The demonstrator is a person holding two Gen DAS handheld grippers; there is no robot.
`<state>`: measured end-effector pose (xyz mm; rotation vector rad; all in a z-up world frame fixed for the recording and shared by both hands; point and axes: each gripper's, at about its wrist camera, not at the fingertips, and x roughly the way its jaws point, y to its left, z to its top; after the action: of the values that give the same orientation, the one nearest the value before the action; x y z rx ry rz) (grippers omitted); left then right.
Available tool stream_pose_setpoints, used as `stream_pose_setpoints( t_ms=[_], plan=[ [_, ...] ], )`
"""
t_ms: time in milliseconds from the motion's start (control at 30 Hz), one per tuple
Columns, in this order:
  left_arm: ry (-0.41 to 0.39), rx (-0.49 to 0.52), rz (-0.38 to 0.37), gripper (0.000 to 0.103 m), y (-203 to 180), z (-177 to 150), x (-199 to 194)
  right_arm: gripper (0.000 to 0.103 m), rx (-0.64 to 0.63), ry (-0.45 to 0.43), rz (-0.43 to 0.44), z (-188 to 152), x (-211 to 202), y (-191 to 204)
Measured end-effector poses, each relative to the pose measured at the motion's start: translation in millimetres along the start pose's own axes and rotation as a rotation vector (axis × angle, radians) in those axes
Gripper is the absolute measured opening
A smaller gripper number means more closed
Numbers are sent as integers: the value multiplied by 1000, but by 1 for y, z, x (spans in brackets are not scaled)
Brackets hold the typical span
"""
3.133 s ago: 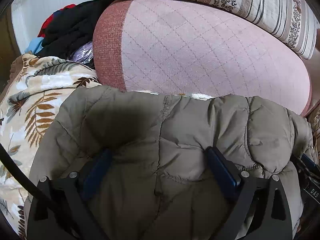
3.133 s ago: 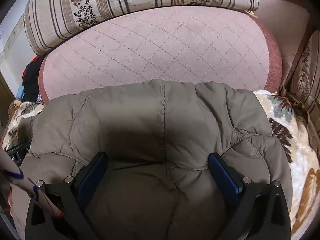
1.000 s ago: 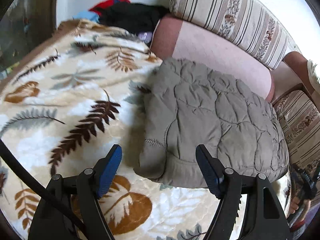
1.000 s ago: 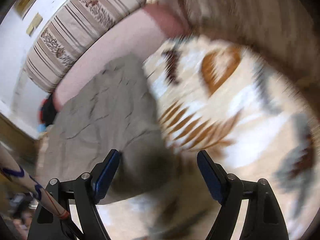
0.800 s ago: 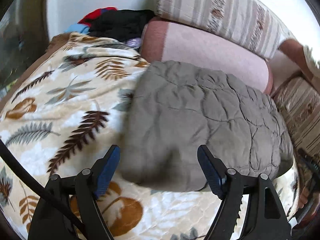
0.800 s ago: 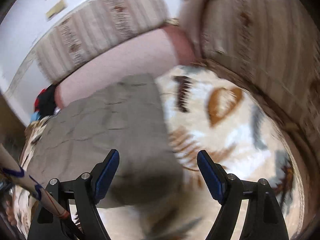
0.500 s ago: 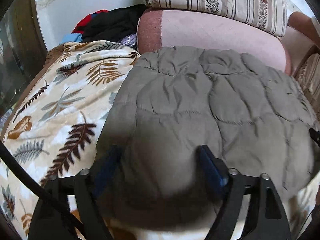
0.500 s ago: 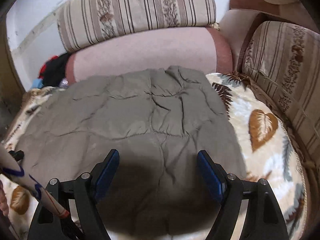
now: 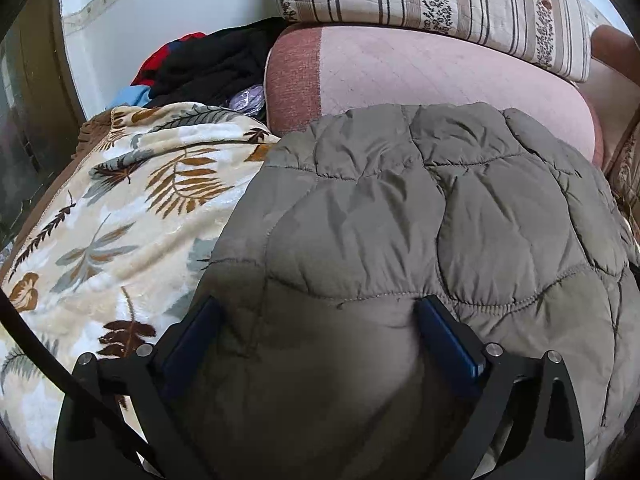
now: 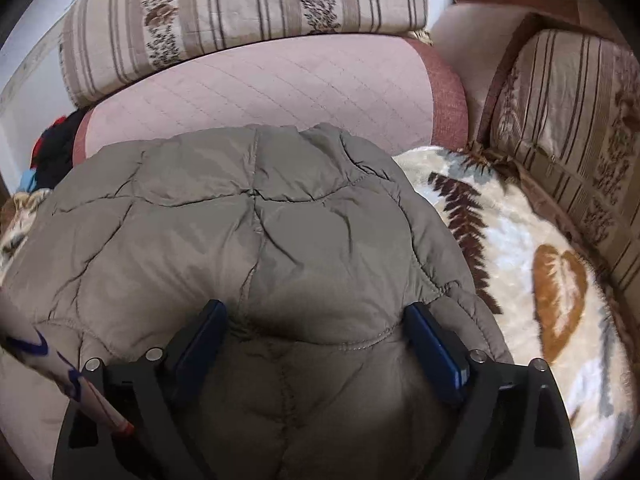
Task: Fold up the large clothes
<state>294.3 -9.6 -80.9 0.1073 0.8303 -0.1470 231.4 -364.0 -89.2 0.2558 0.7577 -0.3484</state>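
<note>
A folded grey-green quilted jacket (image 9: 420, 208) lies on a leaf-print blanket (image 9: 120, 208), its far edge against a pink bolster. It also fills the right wrist view (image 10: 248, 240). My left gripper (image 9: 320, 320) is open and pressed down into the jacket's near left part, with padding bulging between the blue fingers (image 9: 444, 332). My right gripper (image 10: 316, 328) is open and pressed into the jacket's near right part in the same way, one blue finger (image 10: 432, 344) near the jacket's right edge.
A pink quilted bolster (image 9: 420, 76) and a striped floral cushion (image 9: 440, 0) lie behind the jacket. A pile of black, red and blue clothes (image 9: 208, 68) sits at the far left by the wall. A striped sofa side (image 10: 568, 128) borders the blanket (image 10: 540, 280) on the right.
Both grippers have swung back from beside the jacket and come down onto its near edge; the fingers now sink into the padding. The jacket lies as before.
</note>
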Motion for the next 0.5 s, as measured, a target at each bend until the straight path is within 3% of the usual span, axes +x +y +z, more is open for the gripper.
stream_pose_setpoints(
  t_ms=[167,267,500],
  plan=[
    [11,9,9,101,1,-2,-13,95,-9,-18,-32,-4,-11,1],
    [-14,4,0,101,3,-11,-43,95,-42,-25,-50,-10,-38,1],
    [-132,15,54,101,-4,-47,-132,95,-32,-24,13,-47,-108,-19]
  ],
)
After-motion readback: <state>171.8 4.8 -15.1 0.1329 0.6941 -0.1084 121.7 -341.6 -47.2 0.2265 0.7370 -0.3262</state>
